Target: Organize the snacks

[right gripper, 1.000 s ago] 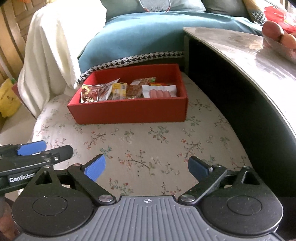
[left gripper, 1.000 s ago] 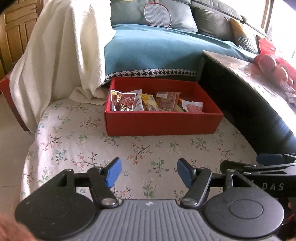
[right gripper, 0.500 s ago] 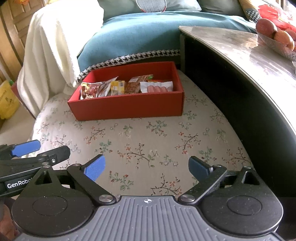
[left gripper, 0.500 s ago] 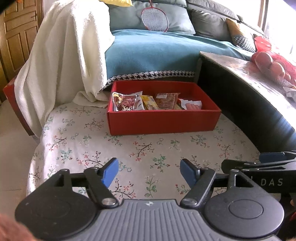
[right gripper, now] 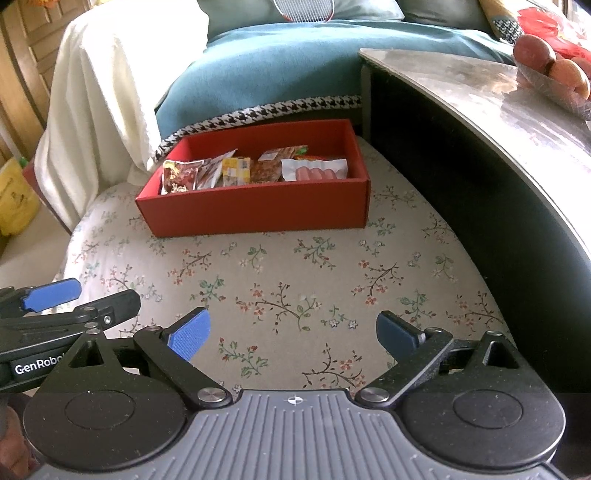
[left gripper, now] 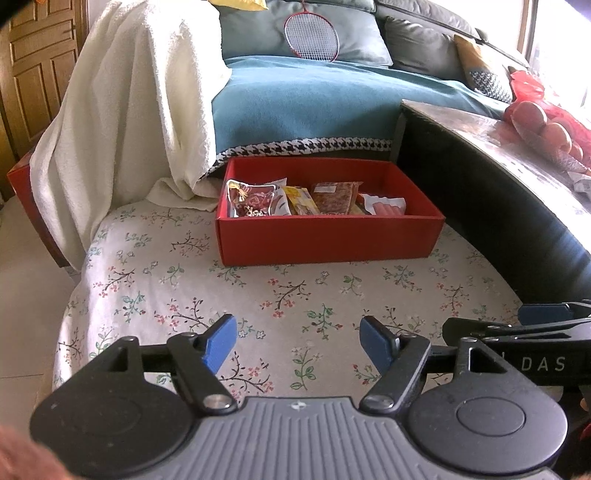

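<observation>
A red box (left gripper: 328, 238) stands on the floral cushion (left gripper: 280, 295), and it also shows in the right wrist view (right gripper: 258, 210). Several snack packets lie in it: a dark red packet (left gripper: 255, 199) at the left, a yellow one (left gripper: 301, 201), a brown one (left gripper: 334, 197) and a sausage pack (right gripper: 314, 170) at the right. My left gripper (left gripper: 298, 341) is open and empty, well in front of the box. My right gripper (right gripper: 293, 330) is open and empty, beside it to the right.
A dark table with a shiny top (right gripper: 498, 96) rises on the right, with fruit (right gripper: 554, 62) on it. A sofa with a teal blanket (left gripper: 314, 103), a white towel (left gripper: 140, 103) and a badminton racket (left gripper: 312, 33) stands behind the box.
Both grippers have drawn back and up from the box, which looks smaller and farther now. Both stay open and empty.
</observation>
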`<control>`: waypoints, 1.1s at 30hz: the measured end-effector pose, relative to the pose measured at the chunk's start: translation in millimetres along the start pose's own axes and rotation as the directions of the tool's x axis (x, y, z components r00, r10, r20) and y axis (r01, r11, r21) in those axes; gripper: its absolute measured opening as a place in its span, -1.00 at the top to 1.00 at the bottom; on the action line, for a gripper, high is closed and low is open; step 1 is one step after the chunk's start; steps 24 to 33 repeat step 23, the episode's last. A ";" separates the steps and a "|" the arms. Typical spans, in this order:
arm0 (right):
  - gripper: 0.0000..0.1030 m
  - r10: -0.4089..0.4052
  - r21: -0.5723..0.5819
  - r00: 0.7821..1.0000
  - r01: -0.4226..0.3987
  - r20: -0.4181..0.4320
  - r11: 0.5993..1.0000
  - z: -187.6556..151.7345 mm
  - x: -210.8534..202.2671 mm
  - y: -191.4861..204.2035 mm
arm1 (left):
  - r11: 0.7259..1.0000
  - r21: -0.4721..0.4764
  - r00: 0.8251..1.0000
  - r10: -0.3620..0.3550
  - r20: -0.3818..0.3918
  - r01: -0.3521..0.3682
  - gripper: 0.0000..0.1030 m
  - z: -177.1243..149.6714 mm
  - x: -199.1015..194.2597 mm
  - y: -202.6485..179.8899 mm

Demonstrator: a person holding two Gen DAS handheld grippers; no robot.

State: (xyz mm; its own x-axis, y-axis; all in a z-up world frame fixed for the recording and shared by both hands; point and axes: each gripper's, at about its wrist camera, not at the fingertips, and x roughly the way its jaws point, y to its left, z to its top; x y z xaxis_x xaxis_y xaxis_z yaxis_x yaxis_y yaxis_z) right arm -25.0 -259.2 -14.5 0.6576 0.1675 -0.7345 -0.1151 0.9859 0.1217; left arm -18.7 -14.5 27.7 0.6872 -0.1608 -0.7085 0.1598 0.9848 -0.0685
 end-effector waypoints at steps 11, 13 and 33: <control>-0.92 0.000 -0.001 1.000 0.000 -0.005 1.000 -0.7 1.3 0.1 | 1.000 0.001 1.000 0.009 -0.007 -0.009 -0.31 -0.5 2.5 -0.9; -0.92 0.000 -0.001 1.000 0.000 -0.005 1.000 -0.6 1.4 0.1 | 1.000 0.002 1.000 0.010 -0.007 -0.010 -0.31 -0.8 2.8 -0.9; -0.92 0.002 -0.001 1.000 -0.002 -0.001 1.000 0.0 0.4 0.4 | 0.999 0.017 0.999 0.034 0.022 -0.034 -0.33 -1.6 -0.5 -2.5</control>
